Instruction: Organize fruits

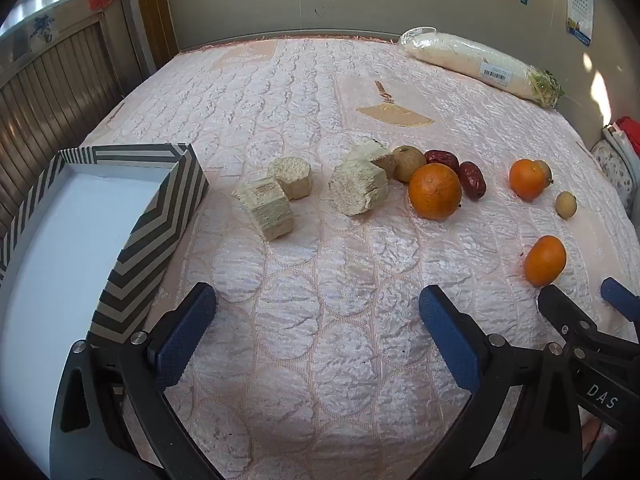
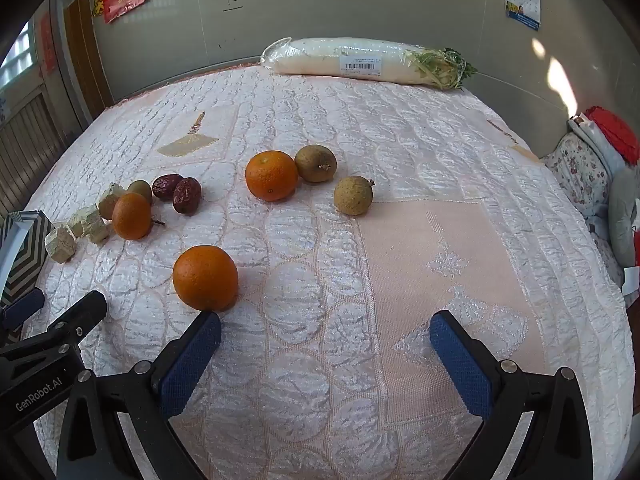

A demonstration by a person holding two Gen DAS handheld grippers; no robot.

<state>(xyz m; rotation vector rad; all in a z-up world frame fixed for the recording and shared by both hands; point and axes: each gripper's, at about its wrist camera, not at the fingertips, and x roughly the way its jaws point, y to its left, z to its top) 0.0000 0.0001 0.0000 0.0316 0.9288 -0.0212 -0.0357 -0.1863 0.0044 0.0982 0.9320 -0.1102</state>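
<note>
Left wrist view: left gripper (image 1: pixel 316 316) hung over bare quilt of the bed (image 1: pixel 320 80), jaws spread as wide as they went, nothing between them. Striped box (image 1: pixel 160 216) at near left, lid off, white inside empty. Beyond the jaws, four pale fibrous chunks (image 1: pixel 358 192) mid-bed, possibly cut sugarcane, though too coarse in this view to be sure. Right of those, a large orange (image 1: pixel 435 191) touching two red dates (image 1: pixel 472 180), with a small brown fruit (image 1: pixel 408 163) just behind.

Right wrist view: right gripper (image 2: pixel 326 336) likewise gaped fully, empty. Nearest orange (image 2: pixel 205 278) sat just beyond the left fingertip, outside the gap. Farther off, another orange (image 2: pixel 272 176) beside a brown fruit (image 2: pixel 316 163), and a lone round brown fruit (image 2: pixel 353 195) to the right. Wrapped radish (image 2: pixel 360 60) along the far edge, well apart.

Nothing boxed yet; first pick apparently the step in hand. Best done by shifting the right gripper leftward to centre the nearest orange between the jaws, closing across its widest part, gently, since round fruit on soft quilt would likely roll if nudged.
</note>
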